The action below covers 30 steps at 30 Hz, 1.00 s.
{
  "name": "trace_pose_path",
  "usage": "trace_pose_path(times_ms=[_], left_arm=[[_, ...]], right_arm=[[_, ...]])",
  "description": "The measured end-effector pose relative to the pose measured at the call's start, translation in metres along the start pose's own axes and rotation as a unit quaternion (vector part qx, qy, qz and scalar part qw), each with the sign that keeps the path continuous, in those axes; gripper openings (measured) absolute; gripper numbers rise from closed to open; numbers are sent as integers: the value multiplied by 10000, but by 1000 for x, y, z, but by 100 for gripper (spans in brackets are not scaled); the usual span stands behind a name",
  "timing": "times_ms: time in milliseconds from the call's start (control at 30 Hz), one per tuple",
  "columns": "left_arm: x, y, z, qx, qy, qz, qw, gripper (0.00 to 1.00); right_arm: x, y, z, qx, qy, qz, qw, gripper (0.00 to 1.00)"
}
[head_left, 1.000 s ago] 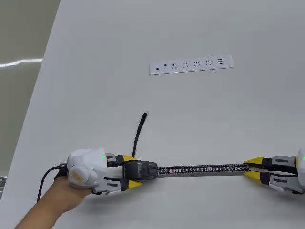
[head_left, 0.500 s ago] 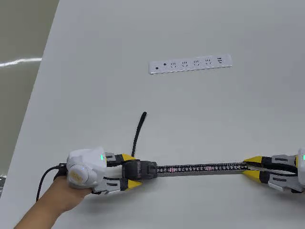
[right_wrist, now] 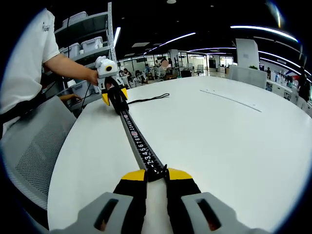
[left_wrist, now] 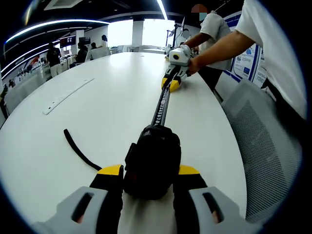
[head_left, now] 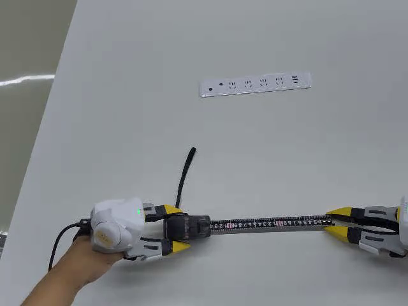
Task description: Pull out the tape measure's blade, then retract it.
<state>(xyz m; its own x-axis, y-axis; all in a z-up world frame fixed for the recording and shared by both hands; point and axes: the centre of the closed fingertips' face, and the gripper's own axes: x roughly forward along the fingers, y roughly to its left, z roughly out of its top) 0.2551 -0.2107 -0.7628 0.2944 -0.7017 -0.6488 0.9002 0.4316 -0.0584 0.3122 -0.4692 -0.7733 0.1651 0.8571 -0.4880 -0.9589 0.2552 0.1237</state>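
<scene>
Our left claw (head_left: pixel 174 227) clenched the tape measure (head_left: pixel 191 227) while our right claw (head_left: pixel 333 223) pinched the tip of its blade (head_left: pixel 271 224), stretched taut between them. For the retract, we judged the right claw should feed it back straight and slowly.

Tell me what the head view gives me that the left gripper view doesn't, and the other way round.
Head view: the white housing of the left hand-held gripper and the hand holding it.

Left gripper view: a grey mesh chair beside the table, and the person's forearm reaching to the right hand-held gripper.

Both: the black tape measure case clamped in the left hand-held gripper, the blade stretched across to the right one, the power strip and the black strap.
</scene>
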Motion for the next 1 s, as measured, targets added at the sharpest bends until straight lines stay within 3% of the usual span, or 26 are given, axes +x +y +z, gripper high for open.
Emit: trace_pose_path(times_ms=[333, 500, 1000], left_arm=[[0, 0, 0, 4, 8, 50, 10000, 39], [0, 3, -8, 93, 238, 126, 9996, 39], [-4, 5, 0, -291, 2, 205, 9994, 49]], right_arm=[[0, 4, 0, 5, 2, 17, 10000, 20], [2, 4, 0, -46, 46, -39, 10000, 24], [5, 7, 8, -29, -42, -122, 9999, 31]])
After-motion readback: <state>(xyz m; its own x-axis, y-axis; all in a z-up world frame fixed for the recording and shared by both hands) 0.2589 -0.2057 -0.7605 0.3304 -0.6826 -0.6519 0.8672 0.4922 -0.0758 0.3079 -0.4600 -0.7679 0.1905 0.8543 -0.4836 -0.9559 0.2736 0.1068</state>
